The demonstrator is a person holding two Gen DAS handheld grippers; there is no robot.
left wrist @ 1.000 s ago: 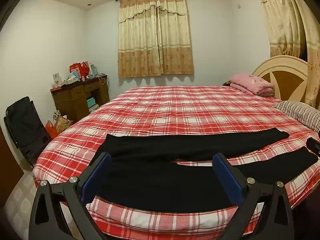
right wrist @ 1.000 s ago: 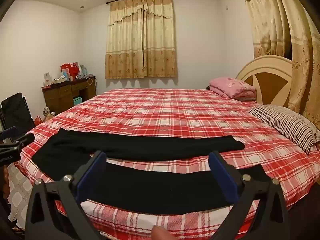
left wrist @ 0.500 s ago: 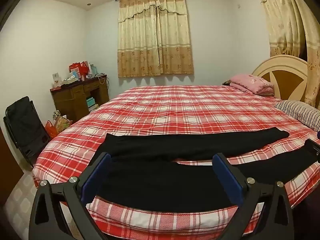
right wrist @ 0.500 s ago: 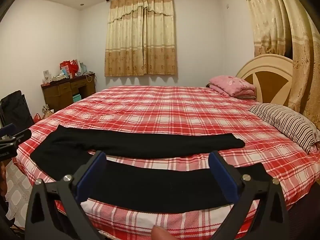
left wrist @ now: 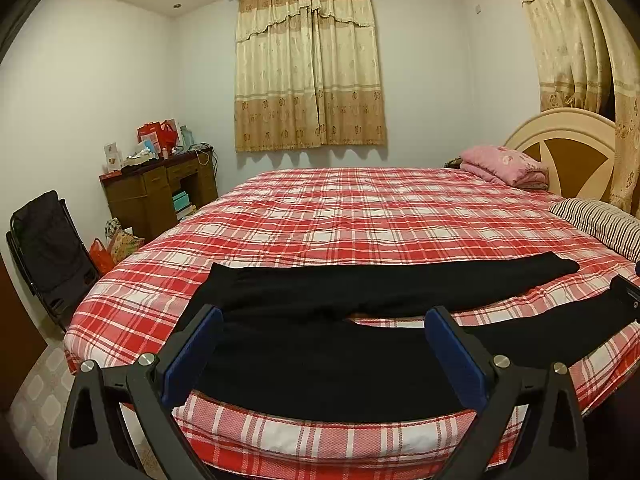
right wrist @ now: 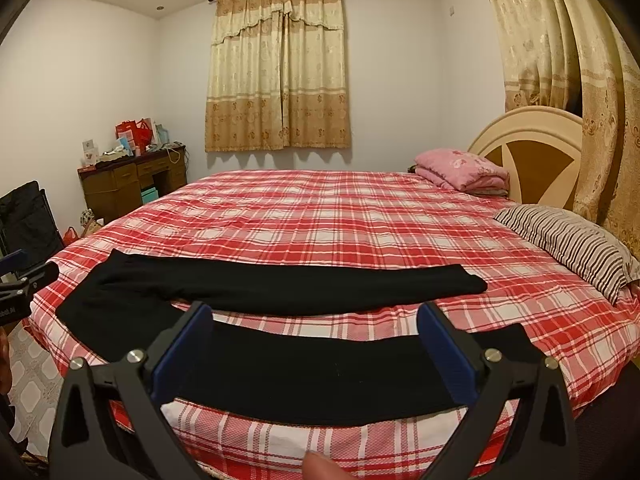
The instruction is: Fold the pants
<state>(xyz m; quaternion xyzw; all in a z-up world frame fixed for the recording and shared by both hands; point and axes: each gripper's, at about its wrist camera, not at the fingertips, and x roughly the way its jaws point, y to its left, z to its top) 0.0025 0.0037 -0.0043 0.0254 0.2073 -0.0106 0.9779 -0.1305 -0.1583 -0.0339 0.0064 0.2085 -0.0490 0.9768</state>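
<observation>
Black pants (left wrist: 332, 364) lie flat near the front edge of a bed with a red plaid cover (left wrist: 360, 216), waist to the left, two legs spread apart to the right. They also show in the right wrist view (right wrist: 304, 376). My left gripper (left wrist: 324, 344) is open and empty, above the waist end. My right gripper (right wrist: 316, 340) is open and empty, above the near leg. The right gripper's tip shows at the right edge of the left wrist view (left wrist: 626, 296); the left gripper shows at the left edge of the right wrist view (right wrist: 24, 284).
A striped pillow (right wrist: 568, 244) and a folded pink blanket (right wrist: 460, 170) lie by the headboard (right wrist: 528, 148) on the right. A wooden desk (left wrist: 160, 188) with clutter and a black folding chair (left wrist: 48, 248) stand at the left wall.
Both grippers have drifted slightly; the right wrist view has shifted a little lower and closer to the pants. The pants have not moved and both grippers stay open.
</observation>
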